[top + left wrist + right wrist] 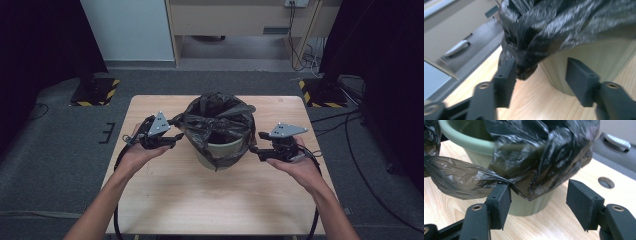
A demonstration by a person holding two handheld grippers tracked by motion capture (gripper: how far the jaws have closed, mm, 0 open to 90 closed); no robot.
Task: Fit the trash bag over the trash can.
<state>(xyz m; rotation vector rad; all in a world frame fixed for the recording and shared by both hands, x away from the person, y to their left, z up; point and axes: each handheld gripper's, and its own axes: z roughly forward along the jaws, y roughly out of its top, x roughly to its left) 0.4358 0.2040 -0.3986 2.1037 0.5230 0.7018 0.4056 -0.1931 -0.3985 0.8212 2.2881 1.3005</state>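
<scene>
A pale green bin [222, 152] lined with a black plastic bag [217, 117] stands at the middle of the wooden table [215, 200]. The bag's crumpled rim drapes over the bin on both sides. My left gripper [175, 136] sits at the bin's left side, open. In the left gripper view a bunched fold of bag [524, 67] hangs against one pad, with the bin wall [594, 57] behind the gap. My right gripper [256, 145] is at the bin's right side, also open. In the right gripper view a bag flap [506, 182] rests on one pad, and the other pad stands apart.
A round hole [606, 182] is cut in the tabletop near the right gripper. Stands with yellow-black striped bases [95, 92] [320, 92] flank the table's far corners. Cables [350, 125] trail on the grey floor at the right. A desk [240, 20] stands beyond.
</scene>
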